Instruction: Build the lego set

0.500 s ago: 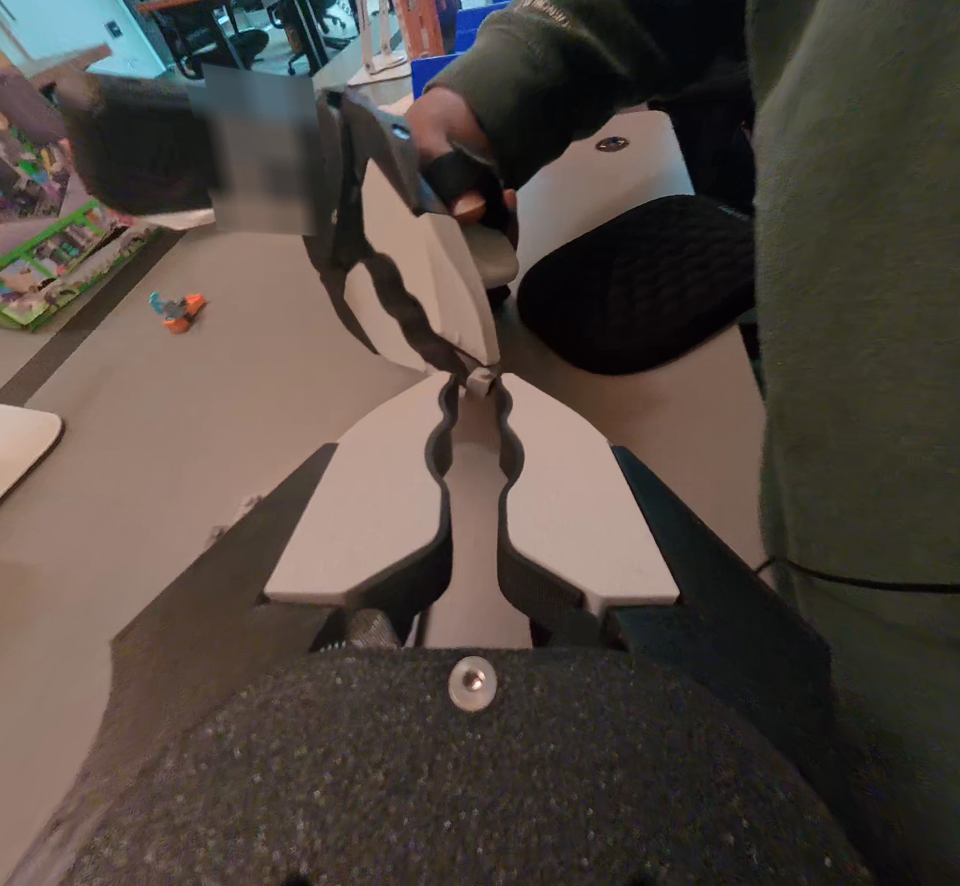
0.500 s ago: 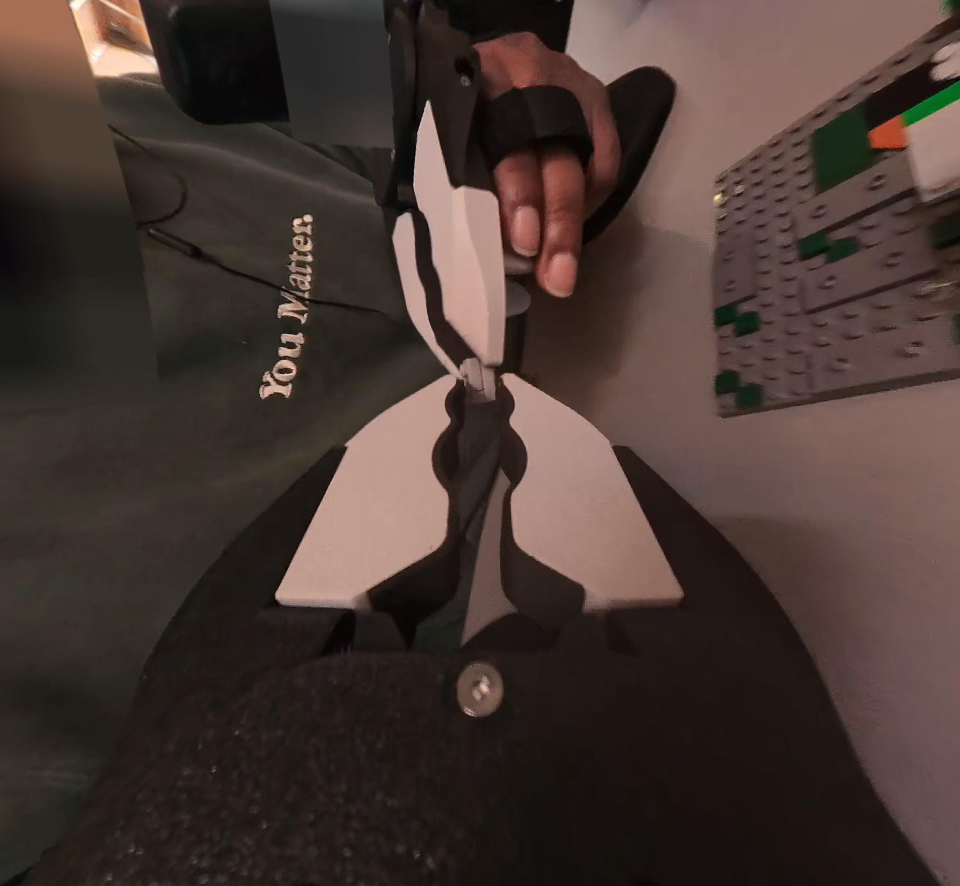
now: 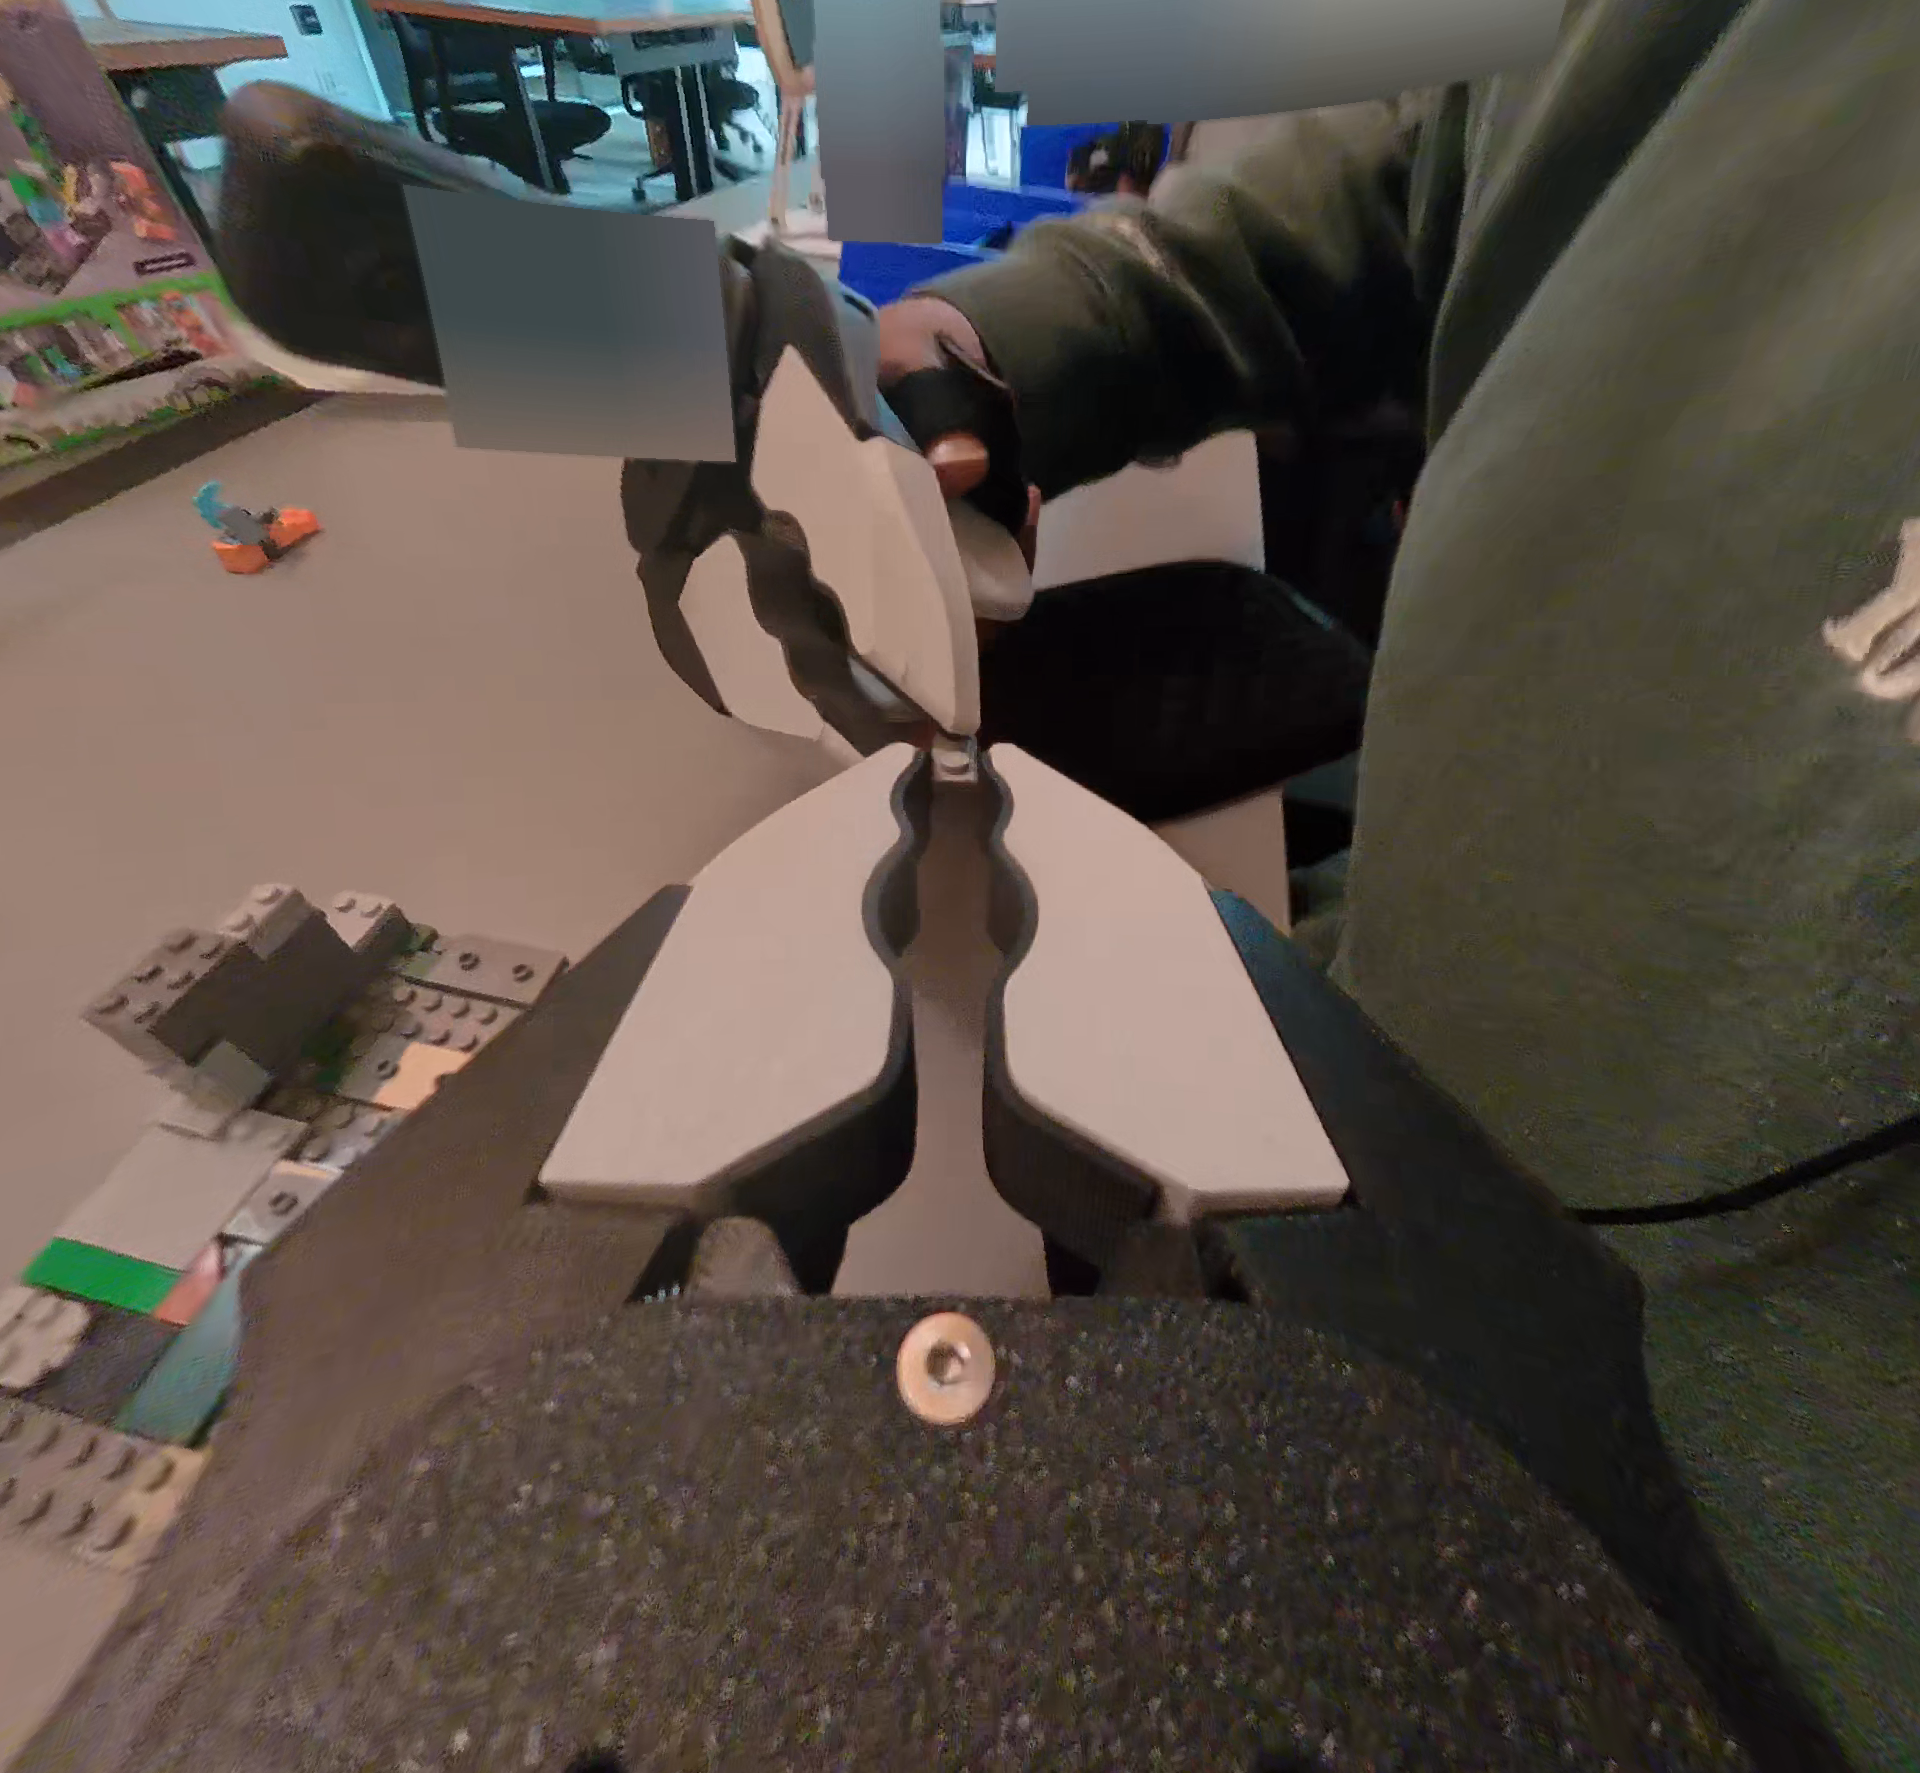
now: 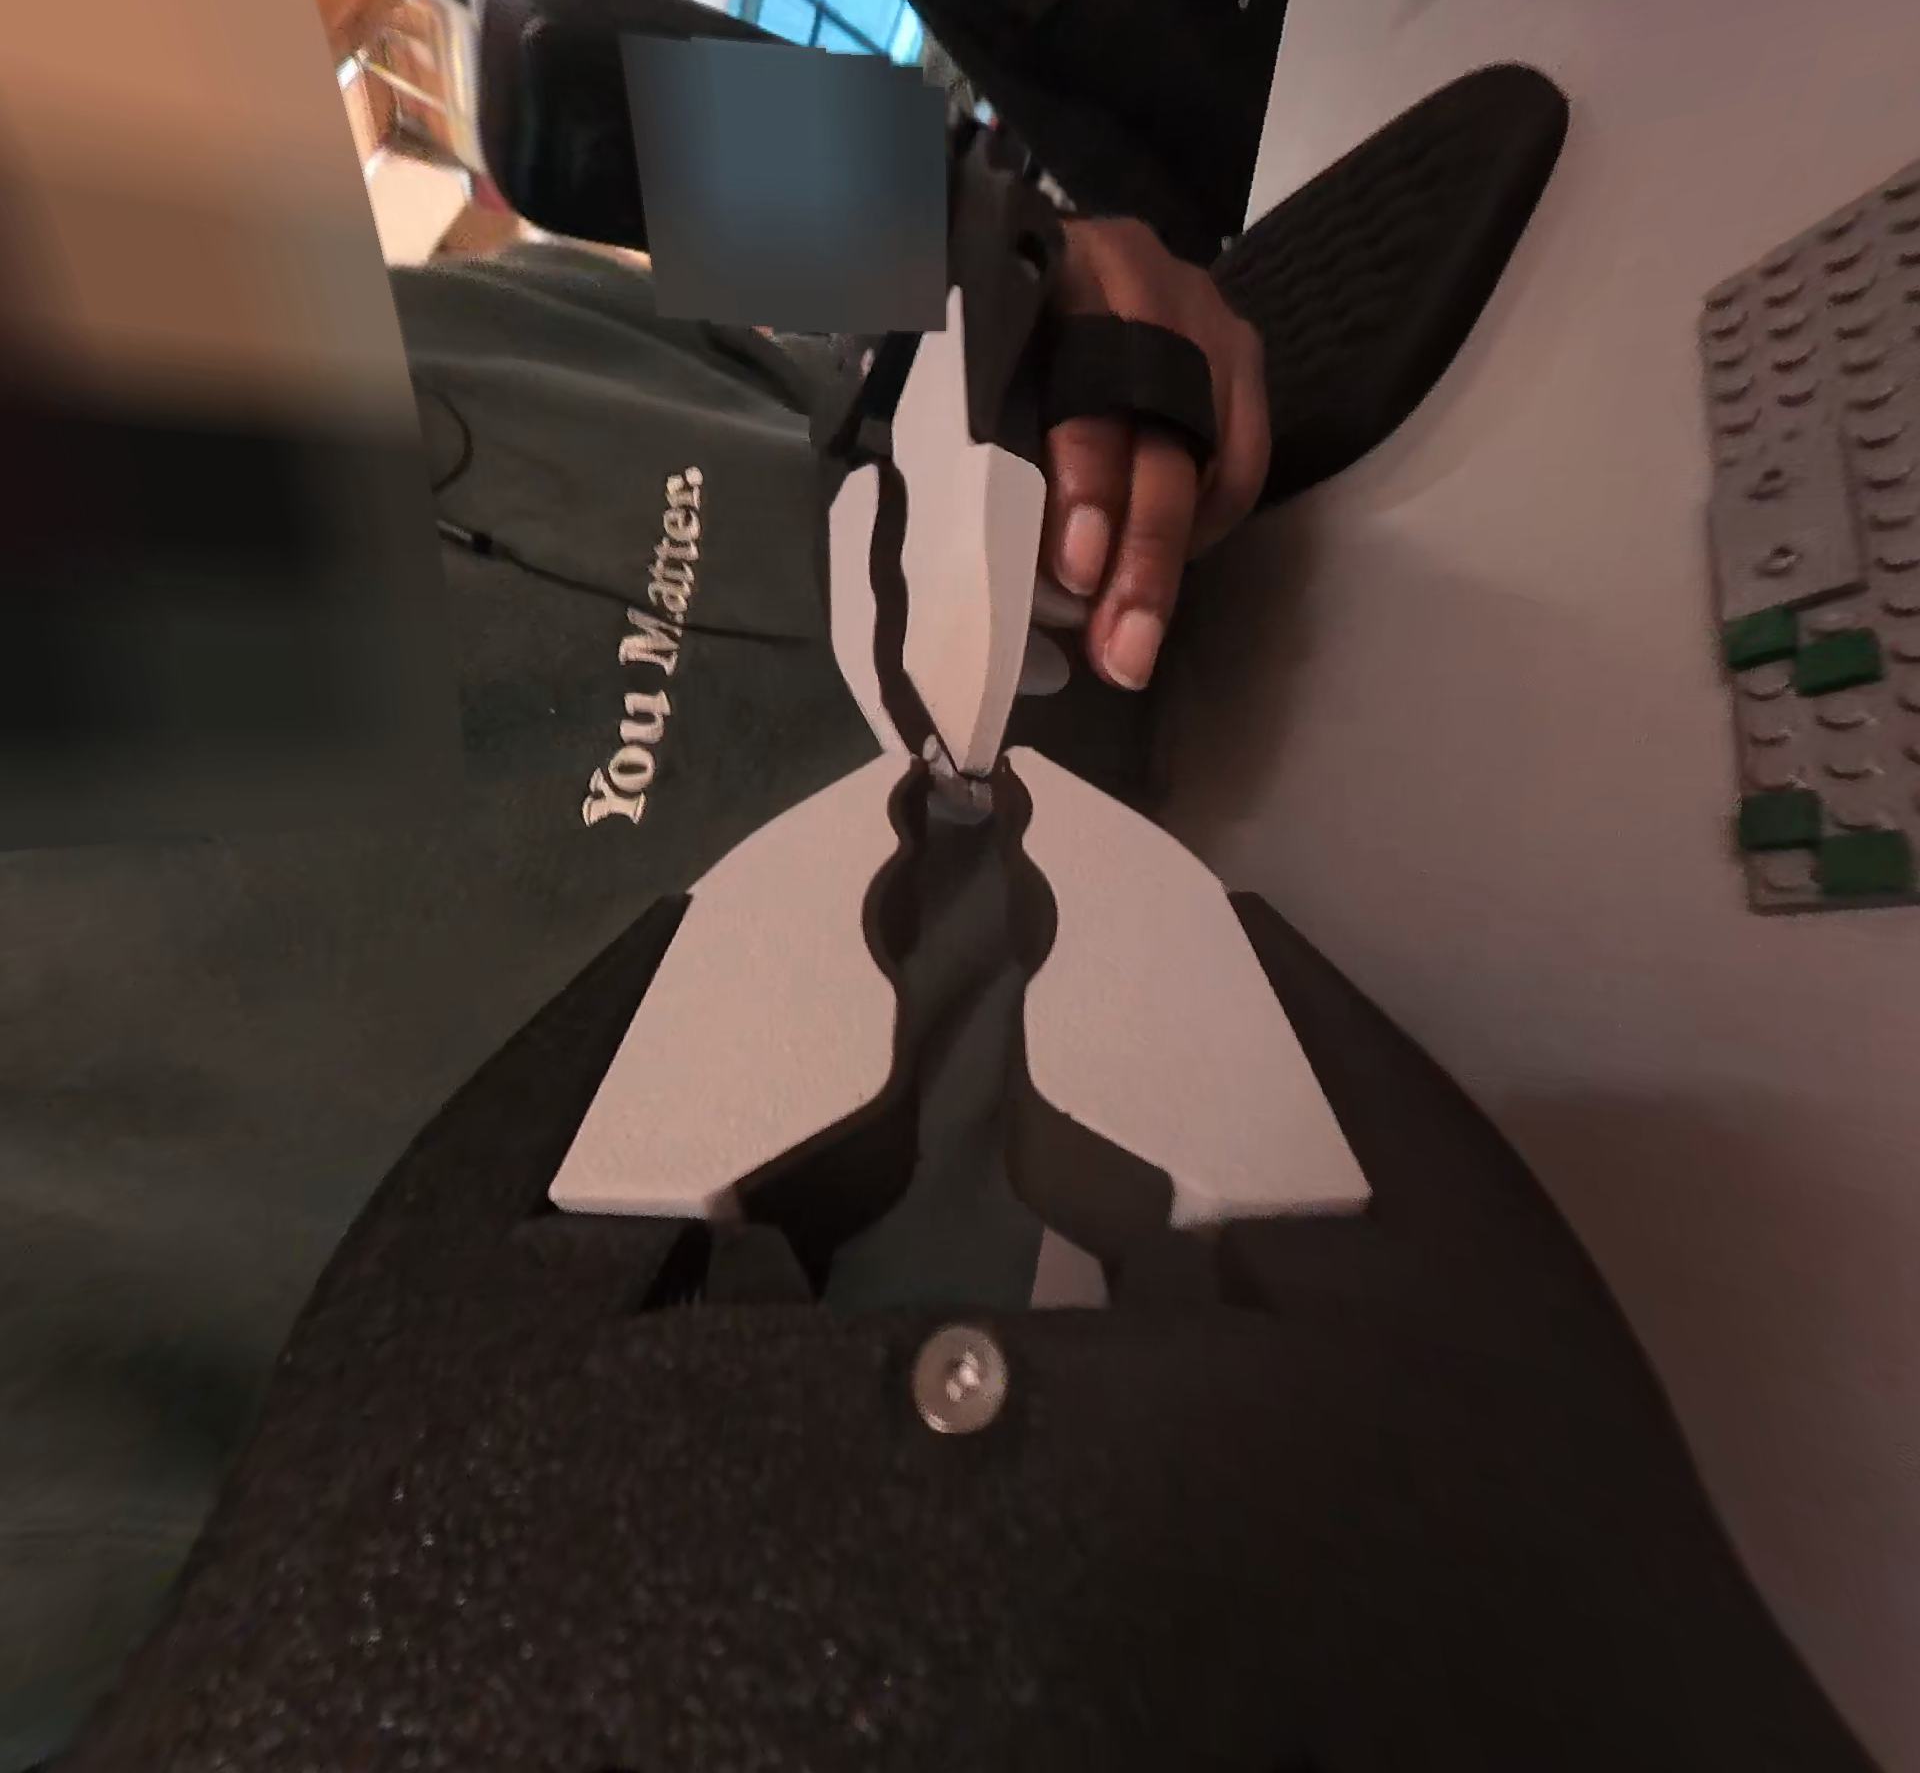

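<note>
So, left wrist view: left gripper (image 3: 954,767) is pinched nearly closed at the tips on a small grey lego piece (image 3: 954,763), held in the air above the grey table (image 3: 416,736). Right gripper (image 3: 940,731) comes in from straight ahead and above, its tips meeting the same piece from the far side, fingers close together; whether it truly grips the piece I cannot tell from this angle. A hand (image 3: 961,466) in a black strap holds that gripper's handle, dark green sleeve behind it. Low and left of the left gripper sits the partly built lego set (image 3: 270,1027): grey studded plates, stacked dark grey bricks, a green strip at the near end. Farther ahead-left, well apart from the build, a small orange and teal lego bit (image 3: 255,534) lies on the table. Beyond that, at the far left edge, a printed lego box (image 3: 94,269). Black chair armrest (image 3: 1174,674) just behind the gripper tips on the right. Right wrist view: right gripper (image 4: 961,793) has its tips narrowed onto the small grey piece; left gripper (image 4: 951,747) reaches in from ahead, tips touching the same piece, hand (image 4: 1143,476) on its handle. Grey studded baseplate (image 4: 1808,497) with small green tiles lies well off to the right on the table.
</note>
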`<state>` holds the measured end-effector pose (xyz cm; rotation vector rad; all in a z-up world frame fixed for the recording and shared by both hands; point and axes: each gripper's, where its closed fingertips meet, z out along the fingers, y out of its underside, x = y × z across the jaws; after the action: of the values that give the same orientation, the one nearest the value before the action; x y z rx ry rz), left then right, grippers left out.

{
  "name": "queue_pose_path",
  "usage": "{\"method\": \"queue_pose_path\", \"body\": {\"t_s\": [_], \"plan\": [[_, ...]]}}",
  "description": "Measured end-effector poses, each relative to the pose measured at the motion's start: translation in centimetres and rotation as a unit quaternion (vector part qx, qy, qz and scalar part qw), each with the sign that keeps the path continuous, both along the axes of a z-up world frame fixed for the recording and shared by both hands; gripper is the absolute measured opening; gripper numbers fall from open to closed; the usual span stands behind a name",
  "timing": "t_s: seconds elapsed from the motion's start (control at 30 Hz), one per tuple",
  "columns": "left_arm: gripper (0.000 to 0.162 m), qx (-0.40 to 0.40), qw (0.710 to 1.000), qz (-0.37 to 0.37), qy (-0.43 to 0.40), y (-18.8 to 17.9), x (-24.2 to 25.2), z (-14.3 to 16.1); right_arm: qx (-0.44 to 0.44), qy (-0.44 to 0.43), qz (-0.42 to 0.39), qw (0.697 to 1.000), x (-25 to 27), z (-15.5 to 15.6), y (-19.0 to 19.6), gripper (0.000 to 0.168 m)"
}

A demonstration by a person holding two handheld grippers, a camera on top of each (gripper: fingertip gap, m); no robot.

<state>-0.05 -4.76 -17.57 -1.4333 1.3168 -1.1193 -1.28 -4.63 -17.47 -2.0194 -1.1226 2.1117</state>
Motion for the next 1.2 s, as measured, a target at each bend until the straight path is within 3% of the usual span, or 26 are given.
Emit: {"method": "queue_pose_path", "body": {"t_s": [0.1,0.2,0.4,0.53,0.6,0.7,0.77,0.9,1.2], "plan": [[0.007,-0.058,0.998,0.013,-0.029,0.3,-0.5,0.8,0.018,0.018,-0.031,0.999,-0.2,0.9,0.4,0.015],[0.008,-0.156,0.986,0.015,-0.062,0.6,-1.0,1.4,0.100,0.032,-0.088,0.991,-0.1,1.6,1.3,0.018],[0.008,-0.398,0.900,-0.035,-0.174,1.2,-2.5,3.1,0.312,0.000,-0.176,0.934,-0.6,2.1,1.3,0.018],[0.008,-0.450,0.870,-0.062,-0.193,0.3,-2.6,3.5,0.437,-0.009,-0.218,0.873,-1.8,2.9,0.8,0.020],[0.007,-0.466,0.859,-0.074,-0.199,-0.2,-2.6,3.8,0.514,-0.019,-0.219,0.829,-2.3,3.0,0.3,0.021],[0.007,-0.474,0.854,-0.080,-0.199,-0.7,-2.6,4.1,0.614,-0.038,-0.214,0.759,-2.7,3.0,-0.1,0.012],[0.007,-0.468,0.859,-0.075,-0.194,-1.0,-2.7,4.2,0.644,-0.040,-0.211,0.734,-2.7,3.1,-0.4,0.012],[0.022,-0.437,0.873,-0.068,-0.205,-1.1,-3.3,4.8,0.627,-0.002,-0.243,0.740,-2.1,3.8,-0.7,0.011],[0.020,-0.403,0.896,-0.039,-0.184,-1.2,-3.4,4.5,0.555,0.057,-0.302,0.773,-0.5,5.3,-0.6,0.011]]}}
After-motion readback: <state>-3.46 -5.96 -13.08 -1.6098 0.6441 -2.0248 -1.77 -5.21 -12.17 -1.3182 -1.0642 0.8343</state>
